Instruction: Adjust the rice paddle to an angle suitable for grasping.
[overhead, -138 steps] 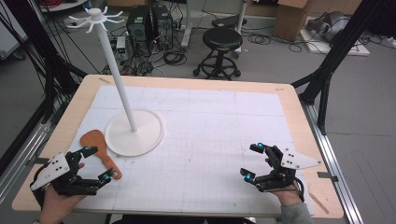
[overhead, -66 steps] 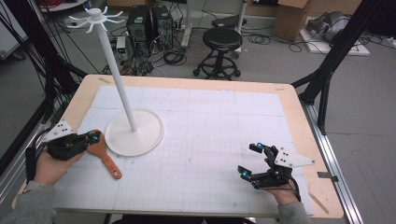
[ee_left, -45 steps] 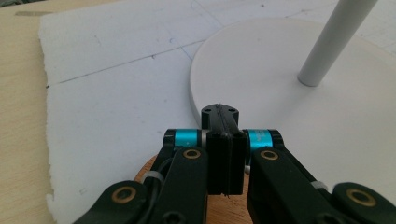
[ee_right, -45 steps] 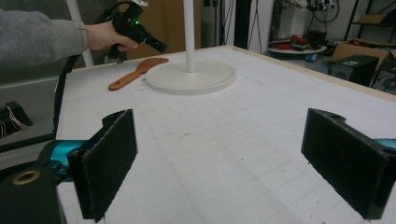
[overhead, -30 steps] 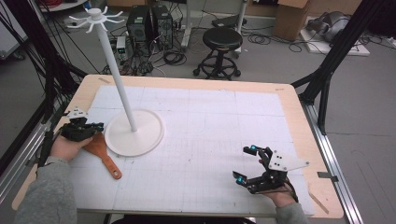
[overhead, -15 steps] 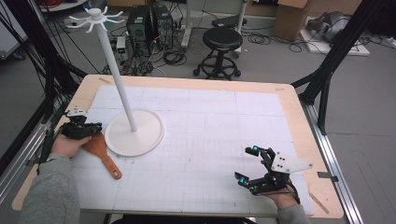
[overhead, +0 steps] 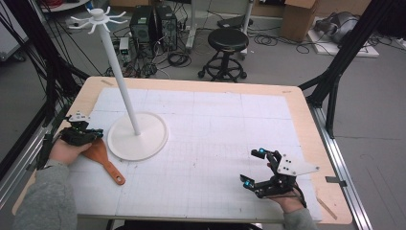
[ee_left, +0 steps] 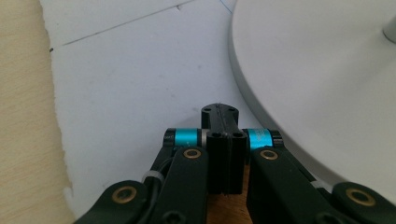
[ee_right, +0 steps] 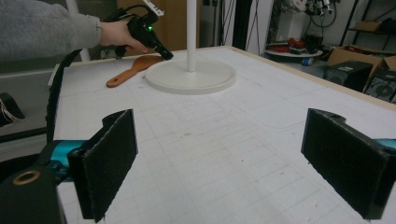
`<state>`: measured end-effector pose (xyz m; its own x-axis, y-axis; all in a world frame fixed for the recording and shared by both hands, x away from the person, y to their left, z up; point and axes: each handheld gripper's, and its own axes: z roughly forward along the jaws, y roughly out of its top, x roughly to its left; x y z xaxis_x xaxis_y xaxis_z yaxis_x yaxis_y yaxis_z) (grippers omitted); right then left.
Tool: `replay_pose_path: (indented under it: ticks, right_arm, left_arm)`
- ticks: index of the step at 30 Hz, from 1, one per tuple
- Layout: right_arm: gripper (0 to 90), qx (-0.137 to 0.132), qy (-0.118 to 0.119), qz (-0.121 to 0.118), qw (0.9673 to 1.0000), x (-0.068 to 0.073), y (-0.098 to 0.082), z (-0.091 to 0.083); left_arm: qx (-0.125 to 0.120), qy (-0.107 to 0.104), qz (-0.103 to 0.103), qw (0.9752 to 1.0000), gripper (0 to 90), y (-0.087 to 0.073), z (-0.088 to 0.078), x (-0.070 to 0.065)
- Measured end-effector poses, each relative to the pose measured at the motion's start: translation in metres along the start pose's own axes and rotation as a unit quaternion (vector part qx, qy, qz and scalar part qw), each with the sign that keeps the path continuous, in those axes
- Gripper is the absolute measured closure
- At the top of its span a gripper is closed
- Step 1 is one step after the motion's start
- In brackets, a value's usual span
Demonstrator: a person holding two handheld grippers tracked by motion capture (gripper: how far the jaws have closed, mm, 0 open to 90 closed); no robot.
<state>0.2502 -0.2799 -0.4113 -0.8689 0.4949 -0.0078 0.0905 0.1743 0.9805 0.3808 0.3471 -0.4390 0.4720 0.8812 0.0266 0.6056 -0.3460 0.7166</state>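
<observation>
Left tongs [overhead: 91, 136] closed, right tongs [overhead: 253, 166] agape

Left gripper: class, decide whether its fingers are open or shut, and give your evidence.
Shut. In the left gripper view the left gripper has its two black fingers pressed together, gripping the edge of the wooden spatula beside the stand's white base.

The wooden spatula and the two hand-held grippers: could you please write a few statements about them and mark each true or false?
1. The left hand-held gripper is shut on the wooden spatula. True.
2. The right hand-held gripper holds the spatula's handle. False: its jaws stand wide open with nothing between them, far from the spatula.
3. The spatula lies on the white mat beside the round base of the white stand. True.
4. The spatula hangs from a hook at the stand's top. False: the hooks are bare.
</observation>
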Motion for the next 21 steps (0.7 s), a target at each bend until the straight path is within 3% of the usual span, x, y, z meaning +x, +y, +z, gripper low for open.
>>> replay_pose_path:
  ticks: [5,7,13,21]
  right_arm:
    - [9.7,0.004,0.002,-0.001,1.0000,-0.001,0.000,0.004]
    - [9.7,0.005,0.005,0.001,1.0000,-0.001,0.001,0.005]
    - [9.7,0.011,0.000,-0.002,0.9999,-0.002,0.001,0.008]
    - [9.7,0.013,0.001,-0.005,0.9999,-0.002,0.002,0.011]
  left_arm:
    - [-0.001,-0.001,0.011,0.9999,89.8,-0.005,-0.006,-0.005]
    - [-0.005,-0.002,0.028,0.9996,89.8,-0.010,-0.009,-0.008]
    - [-0.013,-0.010,0.025,0.9996,89.8,-0.021,-0.019,-0.013]
    - [-0.015,-0.005,0.050,0.9986,89.8,-0.032,-0.030,-0.022]
